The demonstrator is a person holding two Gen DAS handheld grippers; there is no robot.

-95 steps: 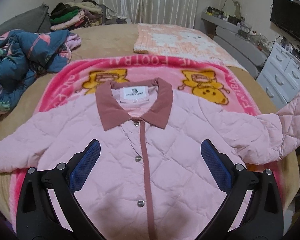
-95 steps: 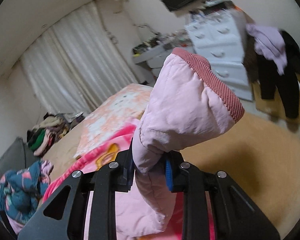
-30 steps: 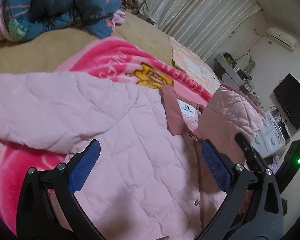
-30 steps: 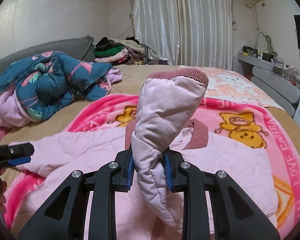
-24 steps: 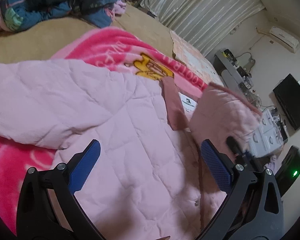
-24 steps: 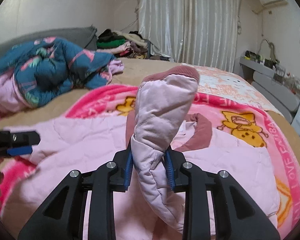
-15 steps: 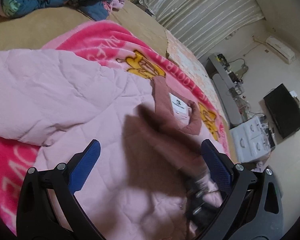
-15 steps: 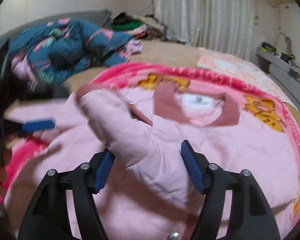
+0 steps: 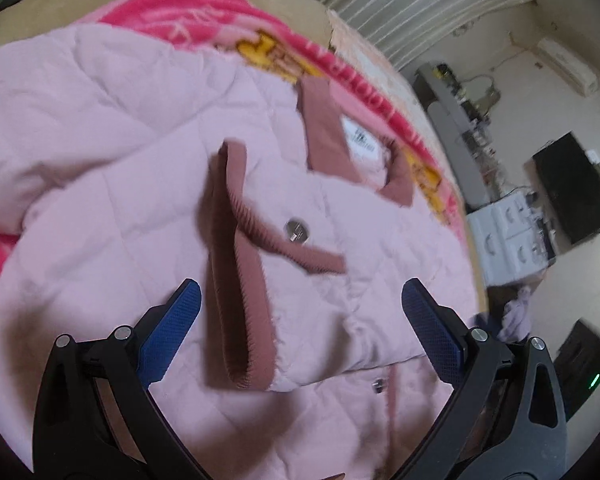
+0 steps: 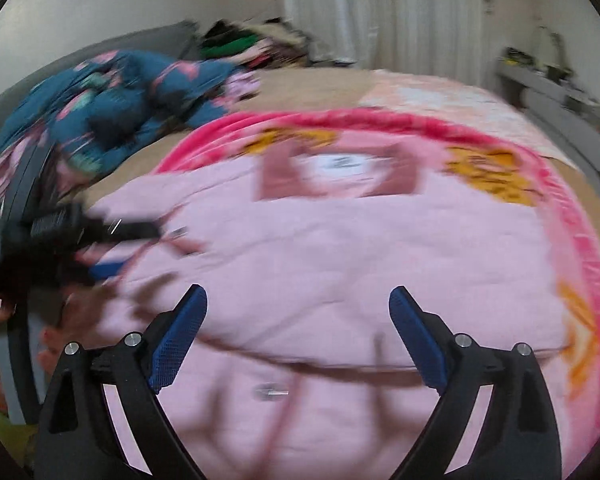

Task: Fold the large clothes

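Note:
A pink quilted jacket (image 9: 100, 168) with a dusty-rose collar (image 9: 324, 136) lies face up on a pink cartoon blanket (image 9: 204, 12) on the bed. Its right sleeve (image 9: 340, 280) is folded across the chest, and the ribbed rose cuff (image 9: 240, 288) lies in the middle. My left gripper (image 9: 300, 320) is open and empty just above the cuff. In the blurred right wrist view the jacket (image 10: 340, 264) fills the middle, and my right gripper (image 10: 298, 328) is open and empty above it. The left gripper shows there too, as a dark blur at the left edge (image 10: 60, 236).
A blue flowered quilt (image 10: 112, 108) lies bunched at the bed's far left, with a pile of clothes (image 10: 252, 44) behind it. A white dresser (image 9: 508, 232) and a dark TV (image 9: 572, 188) stand past the bed's right side. A peach blanket (image 10: 432, 100) lies further up the bed.
My right gripper carried the sleeve across the jacket, opened and let it go; the sleeve now lies on the chest. My left gripper has moved in over the cuff.

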